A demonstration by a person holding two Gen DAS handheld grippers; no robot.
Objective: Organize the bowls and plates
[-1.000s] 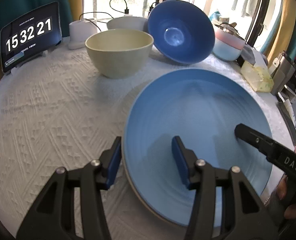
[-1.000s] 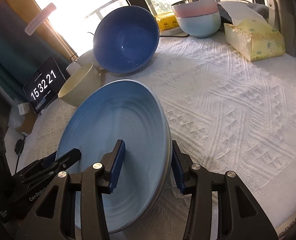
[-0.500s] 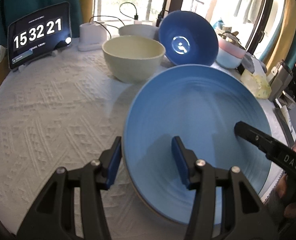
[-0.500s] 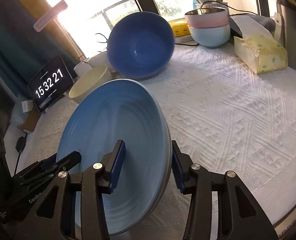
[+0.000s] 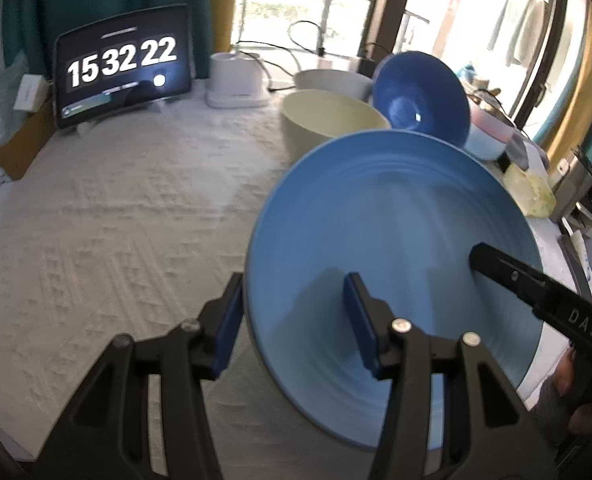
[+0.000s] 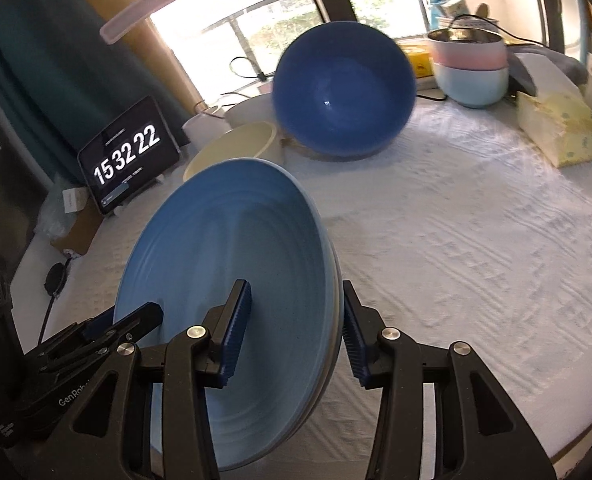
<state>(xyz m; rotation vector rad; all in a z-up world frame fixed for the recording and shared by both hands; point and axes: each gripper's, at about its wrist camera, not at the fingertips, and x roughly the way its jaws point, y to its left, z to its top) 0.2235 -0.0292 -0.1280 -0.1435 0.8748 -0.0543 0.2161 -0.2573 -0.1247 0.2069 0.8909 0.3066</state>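
A large light blue plate [image 5: 395, 232] hangs tilted above the white tablecloth [image 5: 136, 220], held from both sides. My left gripper [image 5: 292, 300] is shut on its left rim, one pad under the edge and one inside the dish. My right gripper [image 6: 296, 300] is shut on the opposite rim of the plate [image 6: 224, 264] in the same way. Each view shows the other gripper's finger at the plate's far edge. Behind stand a cream bowl [image 5: 331, 120], a white bowl [image 5: 331, 80] and a dark blue bowl [image 6: 343, 88] tipped on its side.
A pink bowl stacked in a pale blue bowl [image 6: 471, 68] sits at the back right, beside a yellow tissue pack [image 6: 559, 128]. A tablet clock [image 5: 124, 64] and a white charger box [image 5: 236, 80] stand at the back left. Cables run along the window side.
Both grippers, still clamped on the plate, carried it up and leftward over the table. Its far rim now covers part of the cream bowl in the left wrist view.
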